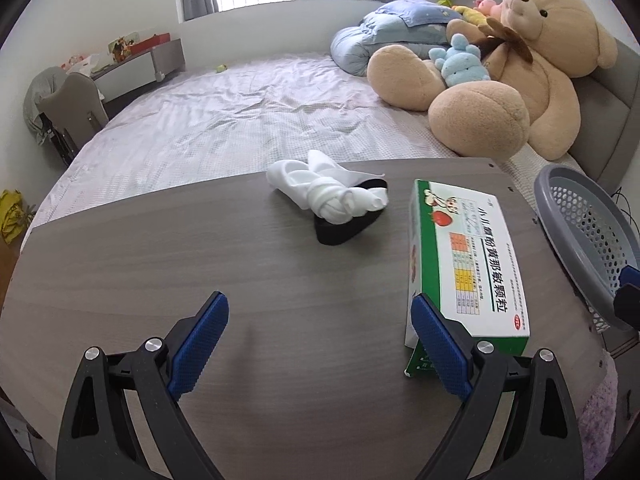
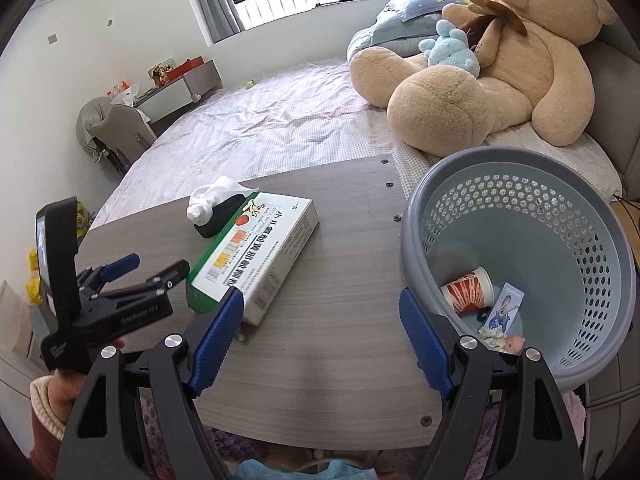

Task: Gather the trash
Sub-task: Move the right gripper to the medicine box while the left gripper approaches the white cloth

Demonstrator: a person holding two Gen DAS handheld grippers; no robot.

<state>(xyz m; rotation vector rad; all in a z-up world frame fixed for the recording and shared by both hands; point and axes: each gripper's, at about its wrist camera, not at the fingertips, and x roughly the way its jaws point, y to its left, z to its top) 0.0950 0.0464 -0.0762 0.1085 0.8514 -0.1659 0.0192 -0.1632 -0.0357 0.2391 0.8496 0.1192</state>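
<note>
Box [image 1: 460, 256] — flat rectangular carton, white top with green edges, printed Chinese characters, a red tomato-like graphic and a small yellow-orange table; one end flap hangs loose at the near end. It lies on the table [image 1: 200, 264], right of centre, just beside the basket [image 2: 520, 216]. Beyond it, a knotted white tissue [image 1: 328, 192], soft and crumpled, rests on a black wedge-shaped object [image 1: 344, 232]. Table surface: grey wood-grain laminate, matte, screw heads along the right edge. Basket: grey plastic, round, perforated wall, tipped toward the camera; inside lie a red-and-white paper cup [image 2: 468, 290], a printed card and small scraps. Left gripper [image 1: 320, 344] — jaws wide apart, blue textured pads, nothing held; its right pad sits against the box's near end. Right gripper [image 2: 320, 336] likewise spread wide and empty, one finger near the box, the other at the basket rim. Behind: bed with wrinkled sheet, plush bear [image 1: 520, 76].
</note>
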